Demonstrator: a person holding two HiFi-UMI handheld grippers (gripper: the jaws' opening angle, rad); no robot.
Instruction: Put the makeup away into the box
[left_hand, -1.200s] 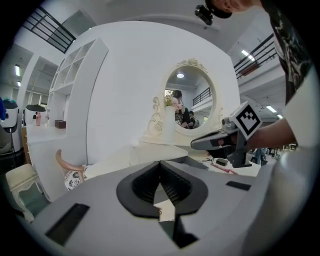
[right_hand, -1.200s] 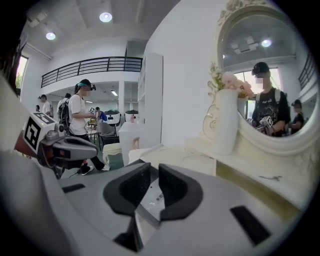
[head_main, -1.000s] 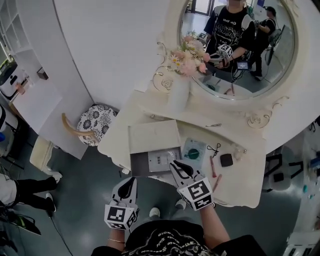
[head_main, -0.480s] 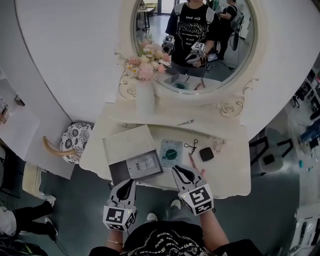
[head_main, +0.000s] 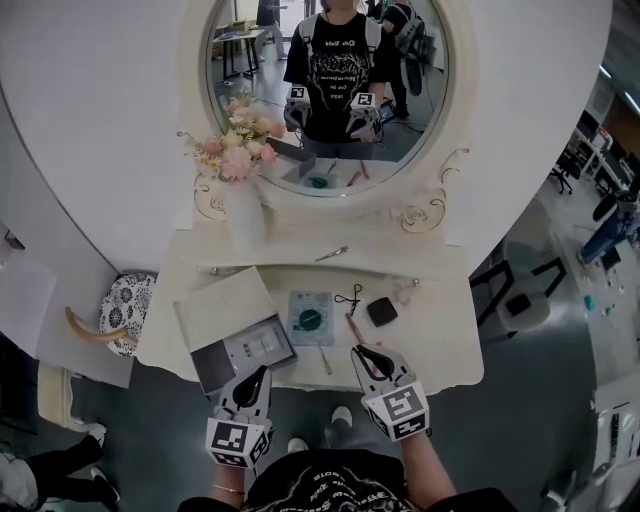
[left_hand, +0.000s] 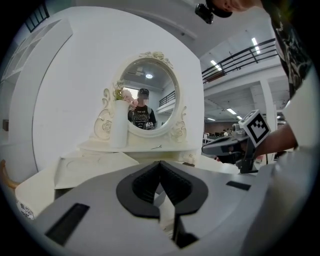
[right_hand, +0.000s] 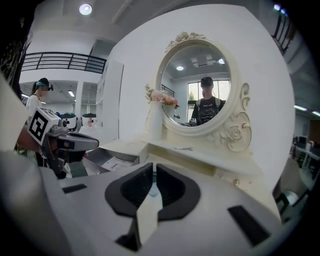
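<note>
Read the head view as a dial centred on the teal packet (head_main: 310, 318). The dressing table (head_main: 440, 340) fills the middle, with its round mirror (head_main: 400, 130) at 12 o'clock and the flower vase (head_main: 246, 222) at about 11. The open box (head_main: 210, 368), lid thrown back, sits at 8 o'clock on the table's near left corner, and that is where everything goes.

None of the makeup is in it yet, as far as I can see. The black compact (head_main: 381, 311) lies at 3 o'clock, the eyelash curler (head_main: 349, 298) at 1, and a slim pink pencil (head_main: 353, 328) at about 4.

Your right gripper (head_main: 362, 352) hangs at 5 o'clock, its tips near the pencil's near end. Its jaws have just been closing to a thin slit, with nothing between them. Your left gripper (head_main: 262, 372) waits at 7 o'clock by the box's near edge, jaws pressed together and empty.

You appear to be lining up the first pick. Open the right jaws again before you go in, because a slit that thin will likely nudge the pencil rather than straddle it. Approach across its length, low to the tabletop, and grip near its middle so it does not pivot. Carry it toward 8 o'clock and release inside the box walls.
</note>
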